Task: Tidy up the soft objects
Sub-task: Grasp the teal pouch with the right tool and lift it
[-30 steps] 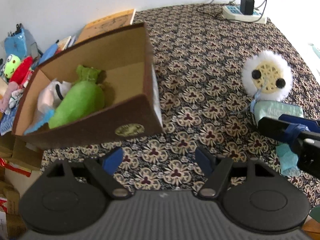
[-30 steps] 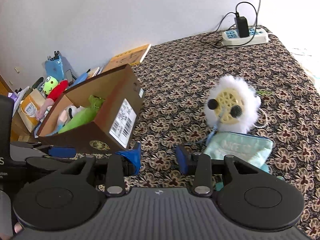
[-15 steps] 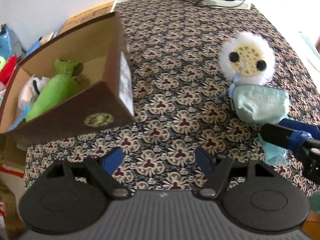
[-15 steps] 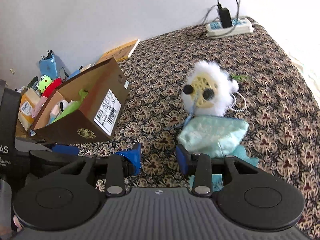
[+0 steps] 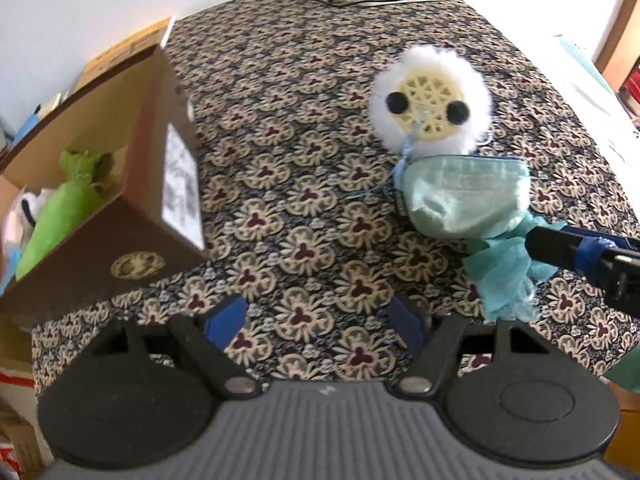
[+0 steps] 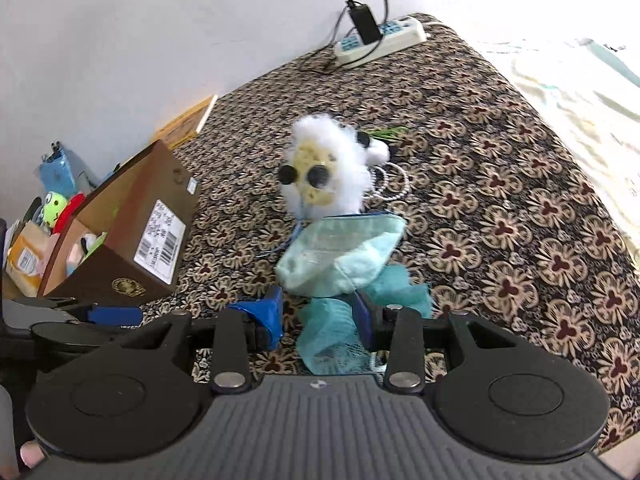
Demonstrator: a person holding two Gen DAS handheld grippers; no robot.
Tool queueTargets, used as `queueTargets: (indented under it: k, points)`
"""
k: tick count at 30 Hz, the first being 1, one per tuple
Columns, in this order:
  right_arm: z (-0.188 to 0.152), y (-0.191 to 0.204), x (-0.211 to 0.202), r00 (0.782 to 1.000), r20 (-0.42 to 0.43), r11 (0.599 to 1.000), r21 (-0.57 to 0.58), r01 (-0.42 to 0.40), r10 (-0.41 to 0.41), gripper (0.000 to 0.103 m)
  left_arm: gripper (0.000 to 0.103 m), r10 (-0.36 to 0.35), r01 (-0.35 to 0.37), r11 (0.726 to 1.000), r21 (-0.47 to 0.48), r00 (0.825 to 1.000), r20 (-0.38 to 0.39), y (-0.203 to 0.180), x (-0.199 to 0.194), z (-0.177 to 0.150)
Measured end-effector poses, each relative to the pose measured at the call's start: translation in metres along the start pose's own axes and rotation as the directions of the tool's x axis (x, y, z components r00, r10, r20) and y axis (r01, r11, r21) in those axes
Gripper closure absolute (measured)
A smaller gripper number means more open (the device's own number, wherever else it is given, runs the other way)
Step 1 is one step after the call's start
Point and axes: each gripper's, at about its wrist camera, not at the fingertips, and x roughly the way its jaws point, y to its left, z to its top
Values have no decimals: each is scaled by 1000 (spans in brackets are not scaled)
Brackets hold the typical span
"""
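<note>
A brown cardboard box (image 5: 120,248) (image 6: 120,256) at the left holds a green plush (image 5: 60,208) and other soft toys. A white fluffy plush (image 5: 430,108) (image 6: 324,172) sits mid-table. A pale green pouch (image 5: 464,196) (image 6: 340,256) lies against it. A teal mesh cloth (image 5: 504,272) (image 6: 336,340) lies in front of the pouch. My right gripper (image 6: 318,314) is open, its fingers on either side of the teal cloth. My left gripper (image 5: 318,320) is open and empty over the patterned cloth, right of the box.
A power strip (image 6: 380,40) with a plugged charger lies at the table's far edge. A yellow book (image 6: 188,124) lies behind the box. Toys and packets (image 6: 52,208) are piled left of the box. The table edge drops off at the right.
Both grippers have moved right and forward toward the plush and pouch. The right gripper's fingers now straddle the teal cloth. The box has shifted left in both views.
</note>
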Motion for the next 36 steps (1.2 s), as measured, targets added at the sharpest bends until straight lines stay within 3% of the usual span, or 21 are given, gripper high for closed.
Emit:
queueTargets:
  k: [10, 15, 20, 30, 36]
  points:
    - [3, -14, -7, 999, 23, 999, 14, 29, -29, 82, 31, -68, 68, 997, 41, 998, -8, -18, 9, 14]
    - [8, -27, -6, 1000, 27, 997, 80, 10, -12, 82, 32, -120, 121, 992, 29, 993, -9, -19, 16, 18]
    - [13, -37, 0, 1000, 16, 992, 129, -13, 11, 82, 31, -247, 247, 969, 2, 969, 4, -15, 20, 21]
    - [36, -43, 23, 1000, -10, 994, 105, 23, -22, 82, 31, -281, 281, 959, 28, 960, 8, -21, 36, 36]
    - [44, -52, 41, 998, -62, 987, 161, 15, -5, 81, 31, -343, 342, 936, 81, 939, 1, -28, 43, 38]
